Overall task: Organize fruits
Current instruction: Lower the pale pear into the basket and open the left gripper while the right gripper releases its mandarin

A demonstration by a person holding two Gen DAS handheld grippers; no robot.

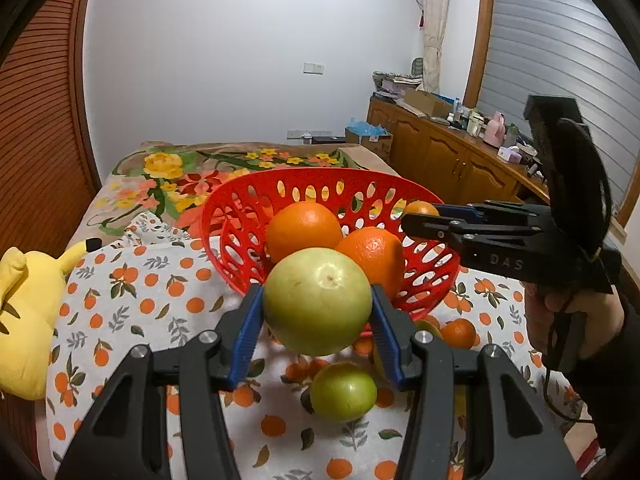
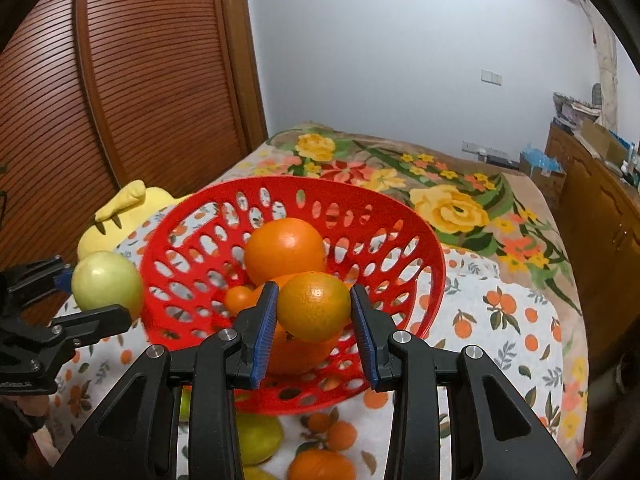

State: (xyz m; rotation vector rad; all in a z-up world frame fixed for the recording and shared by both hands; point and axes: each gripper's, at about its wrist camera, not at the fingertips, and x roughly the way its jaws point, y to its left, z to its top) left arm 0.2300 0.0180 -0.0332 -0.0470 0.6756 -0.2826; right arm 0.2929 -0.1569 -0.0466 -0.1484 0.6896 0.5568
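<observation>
My left gripper is shut on a pale green apple and holds it above the cloth, just in front of the red perforated basket. My right gripper is shut on a small orange and holds it over the basket's near side. It also shows in the left wrist view, at the basket's right rim. Two big oranges lie in the basket. In the right wrist view the basket holds big oranges and a tiny one.
On the orange-print cloth lie a green apple and a small orange near the basket. A yellow plush toy lies at the left. A flowered blanket covers the bed behind. Wooden cabinets stand at the right.
</observation>
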